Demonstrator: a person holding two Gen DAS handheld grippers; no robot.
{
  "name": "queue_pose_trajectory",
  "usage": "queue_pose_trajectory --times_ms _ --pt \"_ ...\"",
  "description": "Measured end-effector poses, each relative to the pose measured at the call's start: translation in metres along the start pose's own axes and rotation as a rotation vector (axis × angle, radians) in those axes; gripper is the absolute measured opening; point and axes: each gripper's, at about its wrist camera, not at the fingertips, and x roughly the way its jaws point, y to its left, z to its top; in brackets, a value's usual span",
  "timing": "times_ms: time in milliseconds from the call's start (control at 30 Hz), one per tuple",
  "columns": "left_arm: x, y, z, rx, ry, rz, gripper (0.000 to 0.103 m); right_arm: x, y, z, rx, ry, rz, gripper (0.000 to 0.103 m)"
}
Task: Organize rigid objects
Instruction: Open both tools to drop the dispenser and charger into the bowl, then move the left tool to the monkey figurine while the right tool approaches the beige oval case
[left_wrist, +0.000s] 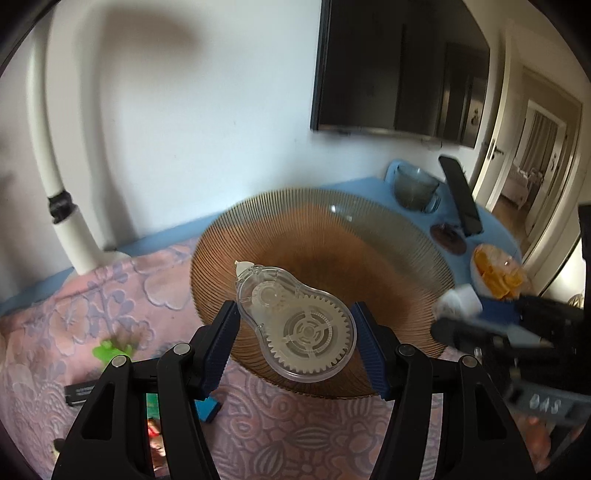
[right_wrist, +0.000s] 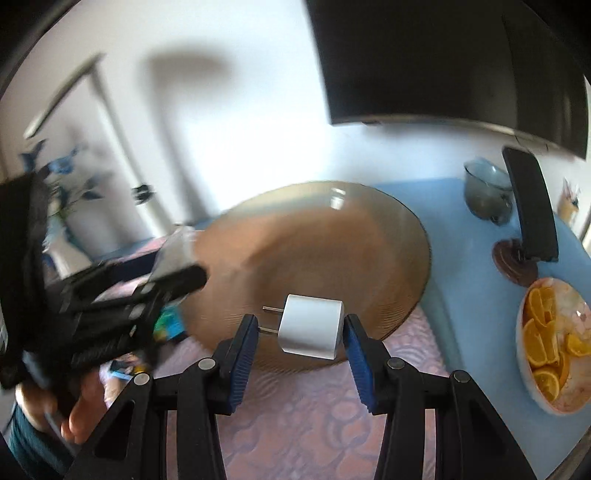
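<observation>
A clear correction-tape dispenser (left_wrist: 295, 325) with white gears hangs between the blue pads of my left gripper (left_wrist: 295, 321), which is shut on it above the near half of a ribbed amber glass plate (left_wrist: 332, 236). My right gripper (right_wrist: 301, 326) is shut on a white plug charger (right_wrist: 310, 328), prongs against the left pad, over the plate's (right_wrist: 332, 240) near rim. The left wrist view shows the right gripper (left_wrist: 461, 314) and charger (left_wrist: 460, 301) blurred at the plate's right edge. The right wrist view shows the left gripper (right_wrist: 177, 273) blurred at the plate's left, a hand beneath it.
A pink patterned cloth (left_wrist: 277, 424) covers the blue table. A bowl of orange slices (right_wrist: 550, 339), a brown coaster (right_wrist: 511, 264), a black phone (right_wrist: 532, 206) and a glass cup (right_wrist: 484, 192) stand at the right. A green toy (left_wrist: 110, 350), a black bar (left_wrist: 79, 393) and a blue block (left_wrist: 208, 408) lie left.
</observation>
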Motion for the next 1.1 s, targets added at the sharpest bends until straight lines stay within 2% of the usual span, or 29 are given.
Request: queue_pose_trajectory --times_ms 233,300,433,600,700,833,933,1100 --pt "0.017 -0.002 -0.007 0.004 0.038 -0.016 0.062 0.022 -0.008 0.003 -0.006 0.054 -0.039 0.046" --pt "0.014 0.002 -0.007 -0.02 0.035 -0.01 0.083 0.021 -0.008 0.006 -0.001 0.05 -0.045 0.059" --pt "-0.016 0.017 -0.008 -0.051 -0.016 0.012 0.086 -0.002 -0.012 0.004 0.003 -0.012 -0.079 0.063" --pt "-0.081 0.05 -0.027 -0.15 -0.11 0.078 0.086 -0.031 0.013 0.006 -0.039 -0.058 0.013 0.064" --pt "-0.117 0.073 -0.056 -0.215 -0.135 0.162 0.088 -0.037 0.053 -0.002 -0.118 -0.065 0.08 0.066" --pt "-0.15 0.105 -0.105 -0.293 -0.117 0.285 0.088 -0.023 0.103 -0.024 -0.195 -0.026 0.153 0.073" --pt "-0.159 0.134 -0.145 -0.359 -0.071 0.379 0.088 0.001 0.13 -0.043 -0.228 0.01 0.202 0.074" --pt "-0.151 0.166 -0.189 -0.401 -0.021 0.48 0.088 0.041 0.151 -0.072 -0.266 0.033 0.186 0.074"
